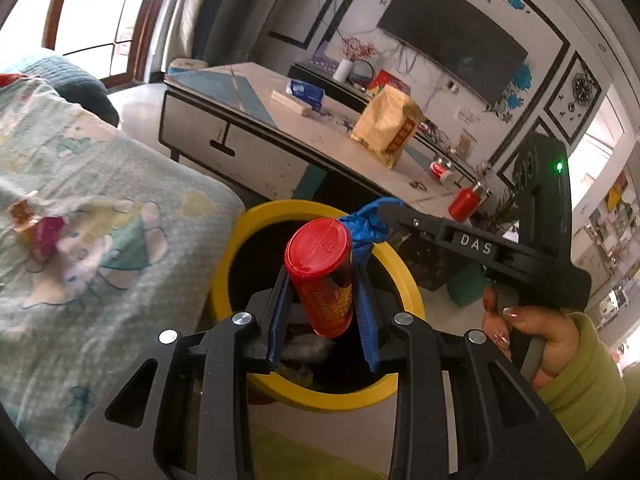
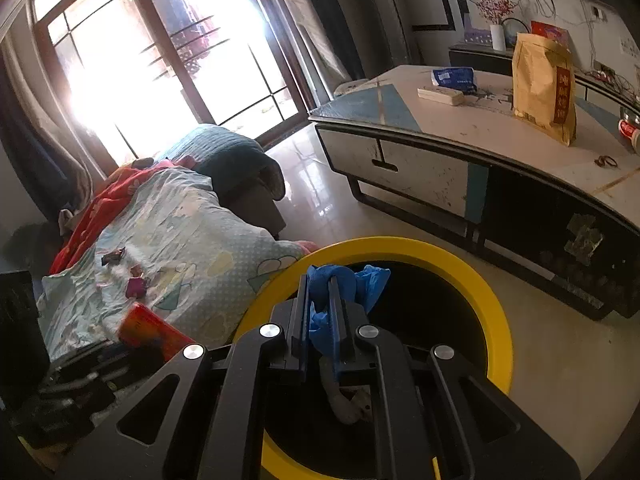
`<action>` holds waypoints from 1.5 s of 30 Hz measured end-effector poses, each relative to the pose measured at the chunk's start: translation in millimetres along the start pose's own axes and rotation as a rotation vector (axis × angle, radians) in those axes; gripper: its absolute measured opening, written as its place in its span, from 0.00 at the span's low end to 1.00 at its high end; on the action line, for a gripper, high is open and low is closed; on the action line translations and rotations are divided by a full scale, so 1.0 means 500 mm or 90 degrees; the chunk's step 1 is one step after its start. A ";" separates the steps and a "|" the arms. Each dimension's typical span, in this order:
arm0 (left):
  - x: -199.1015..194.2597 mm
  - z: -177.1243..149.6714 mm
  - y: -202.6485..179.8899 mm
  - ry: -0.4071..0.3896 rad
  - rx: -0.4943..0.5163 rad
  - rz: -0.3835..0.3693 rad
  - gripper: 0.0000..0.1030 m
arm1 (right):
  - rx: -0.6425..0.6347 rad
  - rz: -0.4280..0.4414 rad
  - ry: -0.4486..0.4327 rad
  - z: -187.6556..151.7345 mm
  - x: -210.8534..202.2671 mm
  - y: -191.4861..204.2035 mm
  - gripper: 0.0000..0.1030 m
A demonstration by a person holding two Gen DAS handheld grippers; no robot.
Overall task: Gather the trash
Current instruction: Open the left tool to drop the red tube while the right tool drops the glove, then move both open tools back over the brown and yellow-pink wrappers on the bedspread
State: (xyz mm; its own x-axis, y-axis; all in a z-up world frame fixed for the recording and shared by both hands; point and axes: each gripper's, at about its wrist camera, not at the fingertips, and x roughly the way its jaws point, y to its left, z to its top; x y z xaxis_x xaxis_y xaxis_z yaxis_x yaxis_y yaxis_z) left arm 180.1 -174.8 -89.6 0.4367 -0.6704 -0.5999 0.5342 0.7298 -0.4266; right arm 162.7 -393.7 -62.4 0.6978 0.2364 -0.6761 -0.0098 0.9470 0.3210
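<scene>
My left gripper (image 1: 320, 280) is shut on a red cylindrical snack can (image 1: 322, 276) with a red plastic lid, held over the dark opening of a yellow-rimmed trash bin (image 1: 228, 276). My right gripper (image 2: 322, 280) is shut on a crumpled blue plastic glove (image 2: 348, 280) above the same bin (image 2: 496, 312). In the left wrist view the right gripper (image 1: 384, 210) reaches in from the right with the blue glove (image 1: 368, 228) beside the can's lid, a hand in a green sleeve (image 1: 532, 344) holding it. Some trash lies inside the bin.
A sofa with a pale patterned blanket (image 1: 100, 208) stands left of the bin, with small wrappers (image 1: 36, 224) on it. Behind is a coffee table (image 1: 280, 120) bearing a yellow paper bag (image 1: 388, 124), a blue packet and red cans (image 1: 464, 200). A wall television hangs beyond.
</scene>
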 end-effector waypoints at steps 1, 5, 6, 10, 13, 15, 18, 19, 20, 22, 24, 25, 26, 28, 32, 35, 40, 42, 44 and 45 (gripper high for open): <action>0.009 -0.001 -0.002 0.006 0.002 -0.002 0.23 | 0.004 -0.001 0.003 0.000 0.002 -0.002 0.08; 0.030 -0.006 -0.018 0.017 0.025 -0.014 0.23 | 0.015 -0.009 0.014 0.000 0.007 -0.014 0.09; 0.036 -0.006 -0.023 0.020 0.032 -0.016 0.23 | 0.019 -0.011 0.016 0.000 0.009 -0.017 0.11; 0.055 -0.008 -0.030 0.034 0.036 -0.016 0.24 | 0.042 -0.022 0.020 0.000 0.010 -0.036 0.30; 0.057 -0.012 -0.030 0.035 0.034 -0.015 0.29 | 0.049 -0.029 0.017 0.001 0.009 -0.045 0.32; 0.053 -0.013 -0.028 0.031 0.032 -0.014 0.39 | 0.054 -0.029 0.013 0.001 0.007 -0.048 0.39; 0.042 -0.011 -0.025 0.020 0.030 -0.010 0.47 | 0.056 -0.026 0.005 0.002 0.004 -0.048 0.45; 0.037 -0.011 -0.023 0.017 0.028 -0.007 0.47 | 0.057 -0.025 0.002 0.002 0.002 -0.048 0.46; 0.036 -0.008 -0.024 0.014 0.027 -0.006 0.49 | 0.059 -0.025 -0.002 0.003 -0.001 -0.047 0.50; 0.027 -0.006 -0.020 0.004 0.024 0.001 0.55 | 0.058 -0.022 -0.011 0.005 -0.008 -0.042 0.52; 0.018 -0.003 -0.016 -0.006 0.023 0.010 0.58 | 0.052 -0.021 -0.018 0.008 -0.014 -0.035 0.54; 0.012 -0.002 -0.012 -0.012 0.019 0.014 0.59 | 0.050 -0.019 -0.021 0.008 -0.016 -0.032 0.54; 0.005 0.001 -0.007 -0.018 0.014 0.019 0.62 | 0.048 -0.016 -0.023 0.009 -0.018 -0.028 0.55; -0.007 0.004 0.000 -0.030 0.007 0.031 0.66 | 0.041 -0.011 -0.025 0.010 -0.020 -0.018 0.55; -0.044 0.016 0.023 -0.065 -0.010 0.064 0.78 | 0.017 0.003 -0.037 0.012 -0.027 0.012 0.59; -0.069 0.021 0.043 -0.085 -0.027 0.090 0.82 | 0.005 0.020 -0.048 0.013 -0.032 0.034 0.60; -0.114 0.031 0.078 -0.127 -0.047 0.130 0.89 | -0.018 0.044 -0.057 0.011 -0.034 0.069 0.62; -0.133 0.032 0.090 -0.140 -0.049 0.148 0.89 | -0.027 0.053 -0.061 0.009 -0.035 0.085 0.63; -0.149 0.035 0.100 -0.153 -0.051 0.165 0.89 | -0.035 0.060 -0.064 0.009 -0.035 0.100 0.67; -0.158 0.035 0.105 -0.160 -0.053 0.174 0.89 | -0.040 0.064 -0.066 0.008 -0.035 0.108 0.68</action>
State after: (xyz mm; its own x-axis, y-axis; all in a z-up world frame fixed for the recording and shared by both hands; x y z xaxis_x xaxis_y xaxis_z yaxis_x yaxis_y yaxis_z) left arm 186.4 -86.2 -52.6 0.7243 -0.4545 -0.5185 0.3181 0.8875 -0.3335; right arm 152.9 -347.8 -30.6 0.7609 0.3098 -0.5702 -0.1251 0.9323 0.3395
